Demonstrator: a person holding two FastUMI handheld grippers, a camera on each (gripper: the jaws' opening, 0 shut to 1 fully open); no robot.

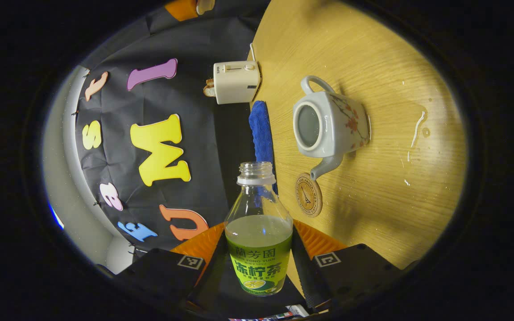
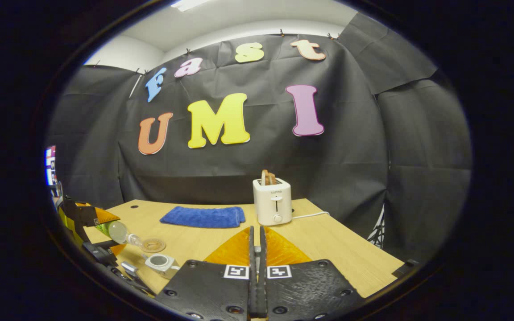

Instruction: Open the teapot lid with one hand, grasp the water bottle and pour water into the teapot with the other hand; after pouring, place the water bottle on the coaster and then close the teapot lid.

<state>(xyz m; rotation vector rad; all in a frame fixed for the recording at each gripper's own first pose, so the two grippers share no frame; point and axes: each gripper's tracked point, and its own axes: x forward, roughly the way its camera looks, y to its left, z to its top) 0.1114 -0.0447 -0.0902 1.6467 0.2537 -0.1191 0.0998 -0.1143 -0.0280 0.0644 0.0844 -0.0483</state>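
Left gripper view. Left gripper (image 1: 259, 263): fingers clamped on either side of the water bottle (image 1: 259, 232), low on its labelled body. Bottle: clear, uncapped, roughly half full of pale liquid; its long axis runs straight ahead along the fingers, mouth pointing forward. The view is rolled so that the table (image 1: 373, 58) stands on edge at the right, so the bottle is judged to be tipped toward horizontal. Teapot (image 1: 328, 127): white with a floral print, lid off, round opening facing the camera, interior dim and its fill level hard to read. It lies ahead and to the right of the bottle mouth, apart from it. Coaster (image 1: 308, 195): round, printed, lying flat on the table just beyond the teapot's spout tip, bare. Also entered: blue towel (image 1: 261, 131), white toaster (image 1: 235, 81), a streak of spilled water (image 1: 417, 129) on the wood past the teapot.

Right gripper view. Right gripper (image 2: 255, 285): fingers pressed together along their visible length; whether the lid is pinched at their far tips cannot be made out. It is raised above the table, well to the right of the teapot (image 2: 162, 262), which sits at lower left with the tilted bottle (image 2: 116, 232) leaning toward it. Coaster (image 2: 153, 244) lies just behind the teapot.

Judgement: the pour hinges on bringing the bottle mouth over the open teapot; the left gripper is the nearer.
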